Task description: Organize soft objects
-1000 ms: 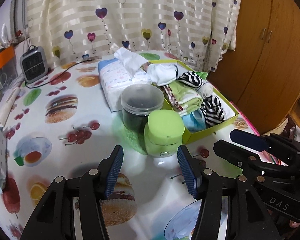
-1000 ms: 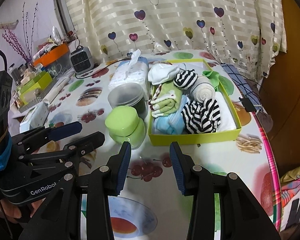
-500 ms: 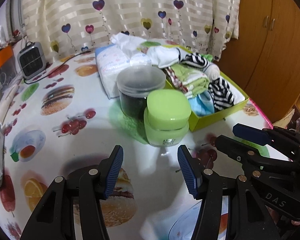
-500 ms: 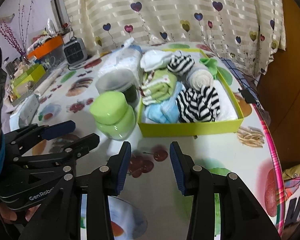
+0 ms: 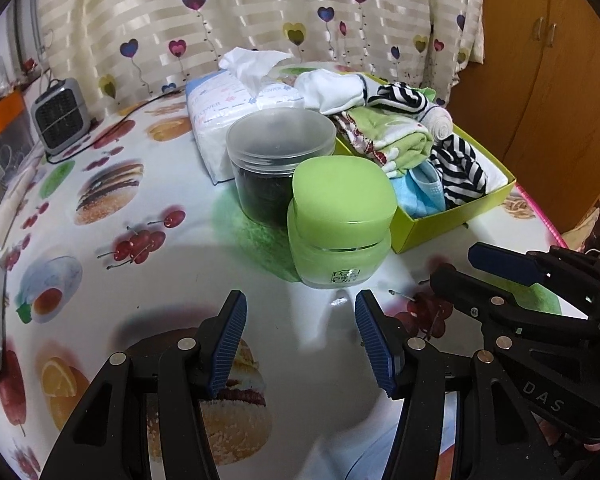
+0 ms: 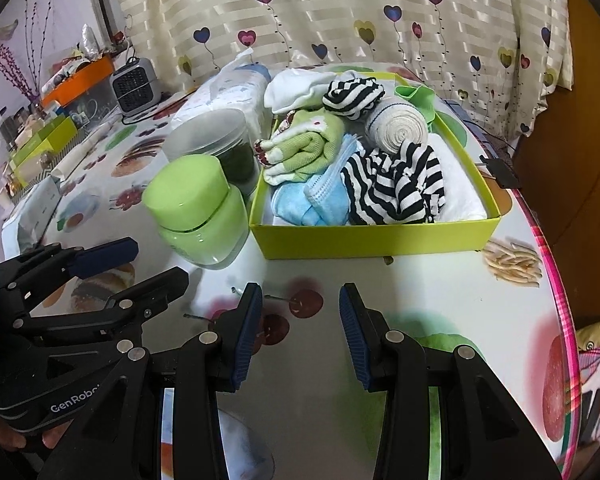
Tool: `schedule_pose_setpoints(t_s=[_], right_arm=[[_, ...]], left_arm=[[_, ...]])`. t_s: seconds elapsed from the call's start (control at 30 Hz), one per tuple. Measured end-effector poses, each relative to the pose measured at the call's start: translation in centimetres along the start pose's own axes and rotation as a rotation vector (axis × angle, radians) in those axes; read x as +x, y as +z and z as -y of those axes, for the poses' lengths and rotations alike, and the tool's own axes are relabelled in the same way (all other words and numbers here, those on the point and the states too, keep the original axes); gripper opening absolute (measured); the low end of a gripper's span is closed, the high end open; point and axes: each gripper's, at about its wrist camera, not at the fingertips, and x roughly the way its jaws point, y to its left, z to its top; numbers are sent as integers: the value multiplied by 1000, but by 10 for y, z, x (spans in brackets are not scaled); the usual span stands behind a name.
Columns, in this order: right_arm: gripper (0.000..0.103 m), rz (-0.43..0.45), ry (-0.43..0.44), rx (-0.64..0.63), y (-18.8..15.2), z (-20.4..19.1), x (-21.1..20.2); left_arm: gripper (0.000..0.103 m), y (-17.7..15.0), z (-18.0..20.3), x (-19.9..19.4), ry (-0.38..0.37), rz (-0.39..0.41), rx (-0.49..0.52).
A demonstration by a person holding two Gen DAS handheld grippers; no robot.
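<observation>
A yellow-green box (image 6: 372, 236) on the table holds soft things: striped socks (image 6: 396, 180), a green cloth (image 6: 304, 144), a blue face mask (image 6: 320, 200), a white sock (image 6: 296, 88) and a rolled bandage (image 6: 396, 126). The box also shows in the left wrist view (image 5: 452, 216). My left gripper (image 5: 300, 320) is open and empty, just short of a green jar (image 5: 340, 220). My right gripper (image 6: 300, 320) is open and empty, in front of the box's near wall. Each gripper shows in the other's view.
A clear-lidded jar of dark contents (image 5: 280, 160) stands behind the green jar. A tissue pack (image 5: 236, 100) lies behind that. A small grey heater (image 5: 60, 120) stands at the far left. The table's pink edge (image 6: 560, 300) runs on the right, with a wooden cupboard (image 5: 548, 60) beyond.
Both grippers have moved forward and lower toward the green jar and the box, which look larger now. Both stay open and empty.
</observation>
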Motion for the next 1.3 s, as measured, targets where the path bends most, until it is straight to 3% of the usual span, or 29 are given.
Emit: schedule_pose_setpoints(t_s=[0.37,0.73,1.3], right_arm=[[42,5,-45,-19,5,1,10],[42,0,-89,-24,9,0,14],[42,-1,-98,-29,10,-1,15]], left_arm=[[61,0,1,13,24,-14,-1],[80,2,-6,18,35,-2,-22],[87,4,-12,22,19,-7,-11]])
